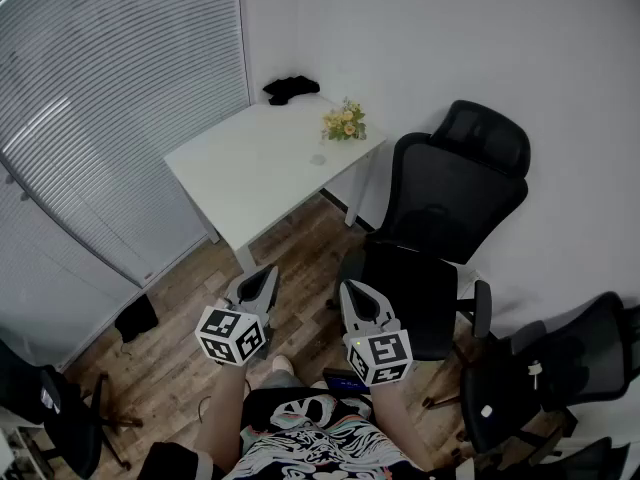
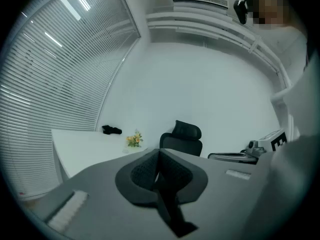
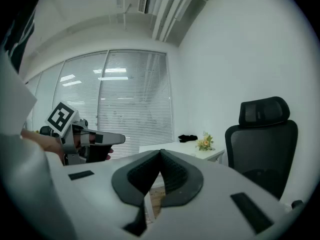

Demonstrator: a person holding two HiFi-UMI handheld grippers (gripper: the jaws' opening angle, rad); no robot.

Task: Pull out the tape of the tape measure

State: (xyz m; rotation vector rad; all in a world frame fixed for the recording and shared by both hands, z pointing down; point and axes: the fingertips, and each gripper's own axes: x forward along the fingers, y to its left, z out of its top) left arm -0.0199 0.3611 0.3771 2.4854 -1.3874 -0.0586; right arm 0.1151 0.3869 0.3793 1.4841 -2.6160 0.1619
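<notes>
I cannot make out a tape measure in any view. Both grippers hang close to the person's body above the wood floor, short of the white table [image 1: 250, 168]. My left gripper [image 1: 268, 272] is shut with nothing between its jaws, and its tips meet in its own view [image 2: 159, 152]. My right gripper [image 1: 349, 289] is shut and empty too [image 3: 161, 152]. Each gripper shows in the other's view: the right gripper [image 2: 260, 146] and the left gripper [image 3: 85, 139]. A black bundle [image 1: 291, 89] lies at the table's far corner, and a small bunch of yellow flowers [image 1: 344, 123] stands near its right edge.
A black office chair [image 1: 440, 218] stands right of the table, close to my right gripper. More black chairs [image 1: 560, 368] crowd the lower right, and another chair [image 1: 60, 418] is at the lower left. Window blinds [image 1: 110, 98] fill the left wall. A dark item [image 1: 136, 317] lies on the floor.
</notes>
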